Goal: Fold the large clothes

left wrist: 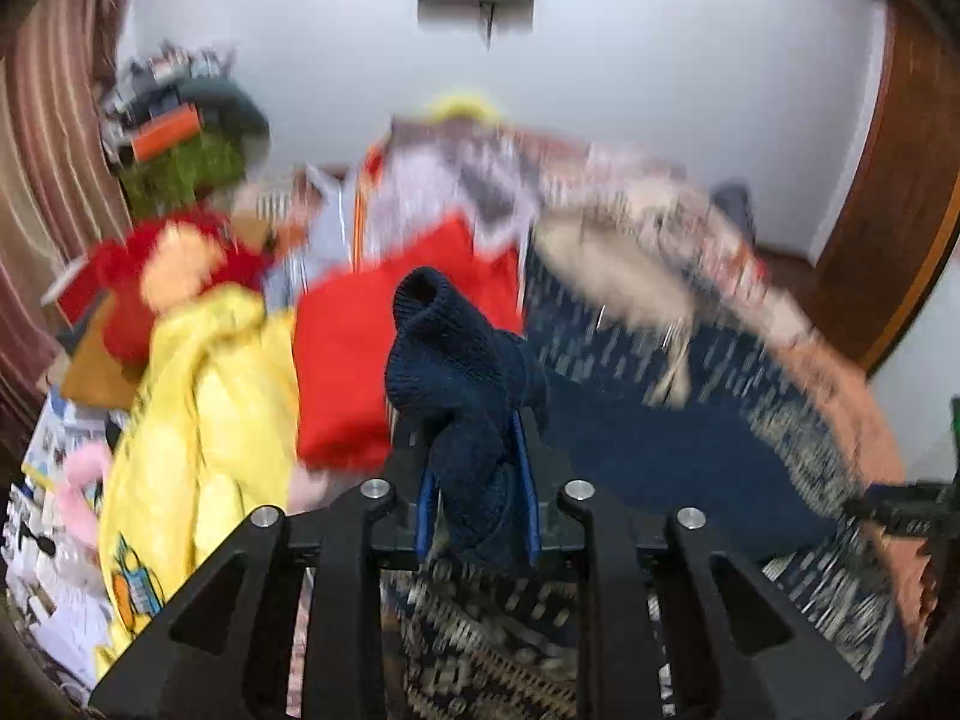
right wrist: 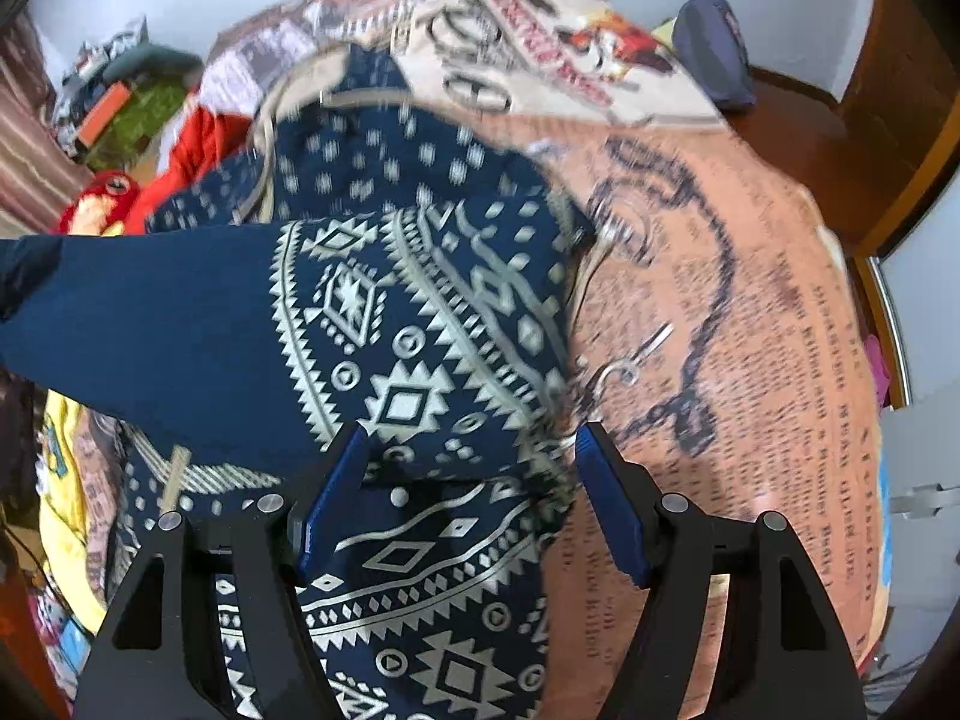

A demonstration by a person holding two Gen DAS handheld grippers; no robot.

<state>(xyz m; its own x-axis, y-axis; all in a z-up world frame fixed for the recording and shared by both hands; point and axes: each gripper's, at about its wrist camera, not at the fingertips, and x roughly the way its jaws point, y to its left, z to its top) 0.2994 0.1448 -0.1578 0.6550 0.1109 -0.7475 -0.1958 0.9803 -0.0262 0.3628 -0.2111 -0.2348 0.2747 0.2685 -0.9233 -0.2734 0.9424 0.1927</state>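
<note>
Around your left tool [left wrist: 477, 474] lie a red cloth [left wrist: 354, 360], a yellow garment [left wrist: 204, 414] with a cartoon print, and a cluttered shelf [left wrist: 174, 120] by the wall. Its jaws are pinched on a dark blue knitted cuff [left wrist: 456, 372], part of the navy patterned garment [right wrist: 372, 324] spread on the bed. Your right tool [right wrist: 471, 468] hangs with jaws wide apart over that garment, gripping nothing. Beside it the orange bedsheet [right wrist: 750, 330] carries newspaper-style print, too blurred to read.
</note>
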